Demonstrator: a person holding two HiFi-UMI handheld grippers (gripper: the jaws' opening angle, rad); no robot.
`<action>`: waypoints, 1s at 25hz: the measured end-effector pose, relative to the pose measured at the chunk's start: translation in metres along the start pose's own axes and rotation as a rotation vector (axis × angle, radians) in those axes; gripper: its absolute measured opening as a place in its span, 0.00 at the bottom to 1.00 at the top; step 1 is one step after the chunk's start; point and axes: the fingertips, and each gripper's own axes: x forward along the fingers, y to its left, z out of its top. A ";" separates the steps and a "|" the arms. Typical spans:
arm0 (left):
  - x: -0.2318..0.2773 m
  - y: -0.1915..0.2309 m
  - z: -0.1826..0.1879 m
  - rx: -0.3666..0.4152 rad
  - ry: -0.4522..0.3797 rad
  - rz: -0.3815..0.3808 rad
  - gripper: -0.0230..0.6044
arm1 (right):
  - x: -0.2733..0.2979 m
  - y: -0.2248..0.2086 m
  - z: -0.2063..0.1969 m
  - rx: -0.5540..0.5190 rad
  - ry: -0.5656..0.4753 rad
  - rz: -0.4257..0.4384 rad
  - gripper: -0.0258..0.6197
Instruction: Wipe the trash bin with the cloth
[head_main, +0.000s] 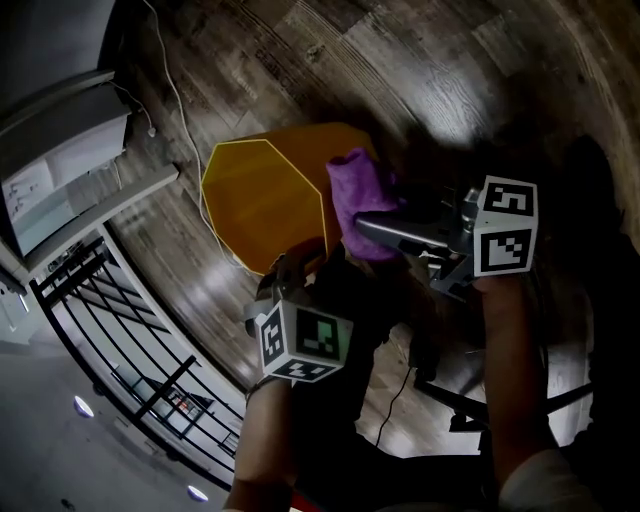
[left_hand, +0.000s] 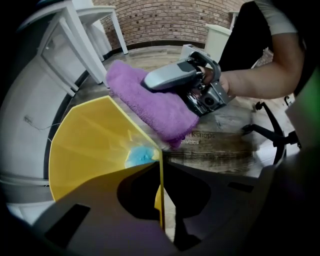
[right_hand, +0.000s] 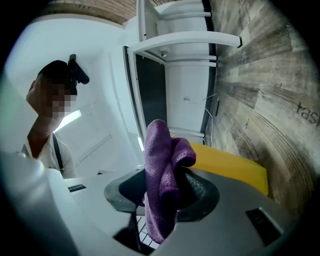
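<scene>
Your left gripper is clamped shut on the thin near wall of the yellow trash bin. That hold steadies the bin on the wood floor, with its open mouth turned to the left. Your right gripper is closed on the purple cloth, which is bunched between its jaws. The loose part of the cloth lies against the bin's outer wall, on the far right side. By the look of it, you are at the wiping step itself, with the cloth set on the bin. The next move calls for firm pressure through the cloth and a stroke along that wall. Brace with the left gripper so the light bin does not slide or tip.
</scene>
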 end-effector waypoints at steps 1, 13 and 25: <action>0.000 0.000 0.001 0.000 -0.009 -0.009 0.05 | 0.001 0.004 0.001 0.003 -0.003 0.027 0.29; -0.001 -0.008 0.010 0.036 -0.070 -0.055 0.05 | -0.007 -0.078 -0.024 0.029 0.115 -0.206 0.29; -0.001 -0.011 0.010 0.026 -0.095 -0.071 0.05 | -0.033 -0.177 -0.064 0.134 0.172 -0.526 0.29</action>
